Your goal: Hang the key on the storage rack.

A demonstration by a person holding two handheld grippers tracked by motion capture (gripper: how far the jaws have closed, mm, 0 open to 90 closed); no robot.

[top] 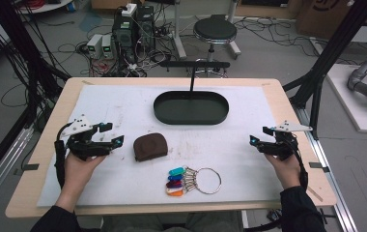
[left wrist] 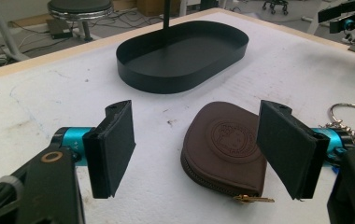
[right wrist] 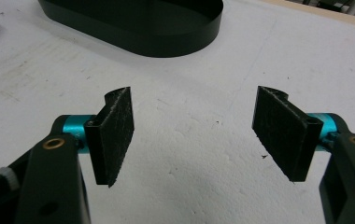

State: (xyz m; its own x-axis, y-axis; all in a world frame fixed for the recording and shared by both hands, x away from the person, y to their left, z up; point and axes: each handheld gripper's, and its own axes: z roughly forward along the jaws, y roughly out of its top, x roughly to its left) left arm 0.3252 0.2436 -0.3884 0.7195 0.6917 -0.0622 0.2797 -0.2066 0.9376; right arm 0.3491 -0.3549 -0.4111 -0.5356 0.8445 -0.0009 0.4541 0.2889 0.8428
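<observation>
A: Start with the left gripper (top: 111, 134). How do its jaws stand?

B: Wide apart, with nothing between the pads. In the left gripper view its two black pads (left wrist: 114, 147) frame bare white mat, and the brown pouch (left wrist: 224, 147) lies just beyond them, nearer the right-hand pad. No contact that I can see.

A: And the right gripper (top: 260, 135)?

B: Also spread wide and empty. The right gripper view shows its pads (right wrist: 283, 130) over plain white mat (right wrist: 189, 135), pointing toward the black oval tray (right wrist: 138, 18).

A: Where does the pouch sit on the table?

B: In the high view the brown pouch (top: 150, 146) lies flat on the mat, just to the right of the left gripper's tips and in front of the tray (top: 191, 108), on the person's side of it. Its zip pull shows at the near edge in the left gripper view.

A: What else is near?

B: A key ring (top: 193, 180) with coloured tags, blue, purple, red and orange among them, lies nearer the person than the pouch, somewhat to its right, apart from it. The right gripper is held well apart from both, near the right edge of the mat.

A: And the tray?

B: It stands toward the far side of the mat, roughly centred, with a thin black post rising at its far rim. Each gripper is held in one of the person's hands, low above the table (top: 51, 145).
</observation>
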